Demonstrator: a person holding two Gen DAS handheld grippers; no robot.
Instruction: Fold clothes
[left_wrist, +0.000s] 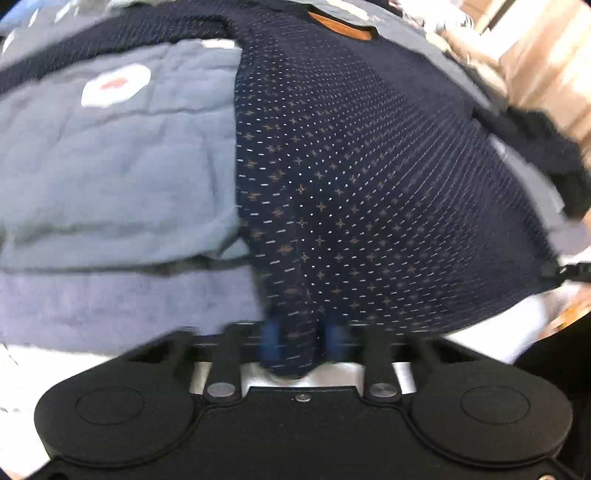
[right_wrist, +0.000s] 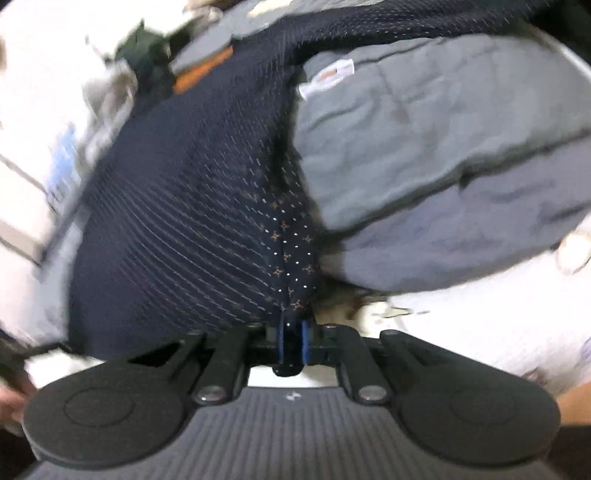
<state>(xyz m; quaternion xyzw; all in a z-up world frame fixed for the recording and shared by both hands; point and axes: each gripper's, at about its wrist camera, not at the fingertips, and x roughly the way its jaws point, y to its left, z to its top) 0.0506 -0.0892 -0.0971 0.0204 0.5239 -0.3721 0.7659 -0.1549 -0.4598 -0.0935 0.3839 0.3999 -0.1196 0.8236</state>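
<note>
Both wrist views close above sweater

Even indoor light; heavy motion blur throughout, fisheye bending edges, whites overexposed.

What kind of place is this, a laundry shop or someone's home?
Probably a home, likely a bed: the navy patterned sweater lies on a grey quilted blanket, with more clothes piled beyond.

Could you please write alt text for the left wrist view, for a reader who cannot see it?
The left gripper is shut on the near edge of a navy patterned garment, which spreads away from it over a grey quilt. An orange-lined collar shows at the garment's far end. The picture is somewhat motion-blurred.
</note>
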